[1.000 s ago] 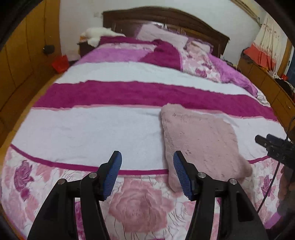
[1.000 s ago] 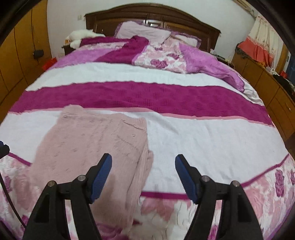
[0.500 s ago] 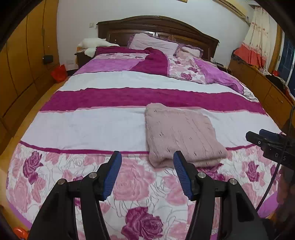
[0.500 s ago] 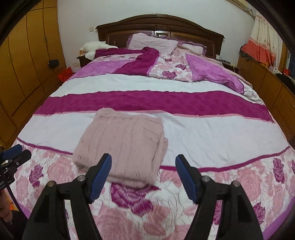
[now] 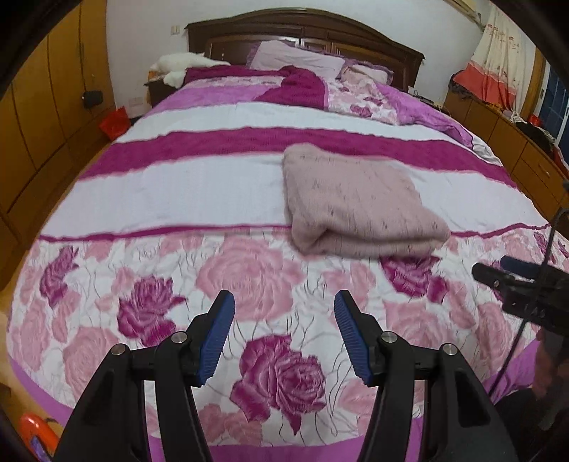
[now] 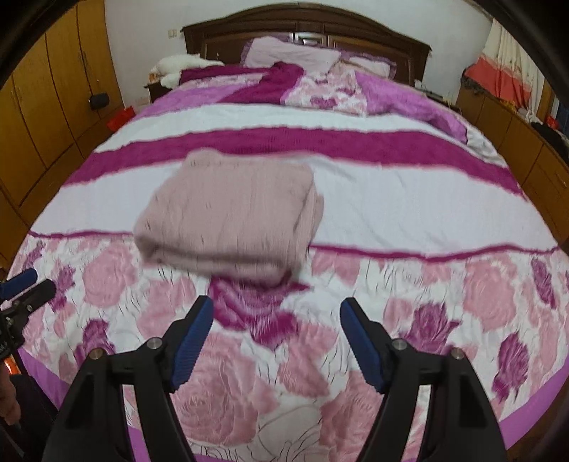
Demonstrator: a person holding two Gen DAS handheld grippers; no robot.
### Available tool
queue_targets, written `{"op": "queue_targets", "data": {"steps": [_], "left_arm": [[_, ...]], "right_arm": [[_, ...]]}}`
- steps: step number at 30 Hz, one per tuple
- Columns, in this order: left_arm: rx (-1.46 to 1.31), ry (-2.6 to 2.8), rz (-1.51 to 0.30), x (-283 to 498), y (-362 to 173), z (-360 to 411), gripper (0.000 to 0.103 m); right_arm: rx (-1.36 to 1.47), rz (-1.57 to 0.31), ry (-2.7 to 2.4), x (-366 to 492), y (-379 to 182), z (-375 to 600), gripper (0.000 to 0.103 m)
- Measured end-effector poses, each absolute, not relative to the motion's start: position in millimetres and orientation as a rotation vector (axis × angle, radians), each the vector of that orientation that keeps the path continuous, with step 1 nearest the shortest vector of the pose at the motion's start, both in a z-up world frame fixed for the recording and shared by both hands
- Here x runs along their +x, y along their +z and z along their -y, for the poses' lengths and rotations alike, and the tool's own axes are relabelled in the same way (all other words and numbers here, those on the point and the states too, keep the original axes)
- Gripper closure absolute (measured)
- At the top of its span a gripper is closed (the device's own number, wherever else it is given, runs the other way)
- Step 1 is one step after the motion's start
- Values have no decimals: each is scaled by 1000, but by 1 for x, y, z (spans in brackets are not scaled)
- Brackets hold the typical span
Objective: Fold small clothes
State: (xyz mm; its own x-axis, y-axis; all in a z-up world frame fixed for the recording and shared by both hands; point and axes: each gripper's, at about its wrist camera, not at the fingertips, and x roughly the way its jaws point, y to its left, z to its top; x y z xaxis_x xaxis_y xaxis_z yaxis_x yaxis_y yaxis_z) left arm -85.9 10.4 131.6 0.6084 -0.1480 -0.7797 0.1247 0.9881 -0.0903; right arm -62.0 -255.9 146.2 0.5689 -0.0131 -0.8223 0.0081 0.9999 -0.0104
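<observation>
1. A wide bed fills the room; its cover runs in white and magenta bands, with pink and magenta roses at the near end.
2. At the bed's far end stands a dark wooden headboard against a white wall.
3. Pillows lie just below the headboard, and a rumpled purple quilt lies near them on the bed's right side.
4. Left of the bed run tall orange-brown wardrobes; a red bag sits on the floor between them and the bed.
5. Right of the bed stands a low wooden cabinet, with a cream and red curtain above it.
6. White bedding is piled left of the headboard.
</observation>
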Motion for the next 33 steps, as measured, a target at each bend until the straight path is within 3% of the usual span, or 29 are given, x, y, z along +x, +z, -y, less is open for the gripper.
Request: {"op": "queue_targets", "data": {"steps": [14,17,24,33], "left_arm": [[21,-126,-1043,-93,36,-2,67],[74,-114,-1000,-93,25,6,60],[38,-46,-908,-73,11,7,17],[-29,37,-896,-27,7,11,17]], "right_arm": [[-37,-1087,-66,-79,48,247,26],[-82,-1060,-65,-80,35,243,23],[-105,-1019,-69,-66,21,244,2],[-55,-911,-109,-16,14,244,0]]}}
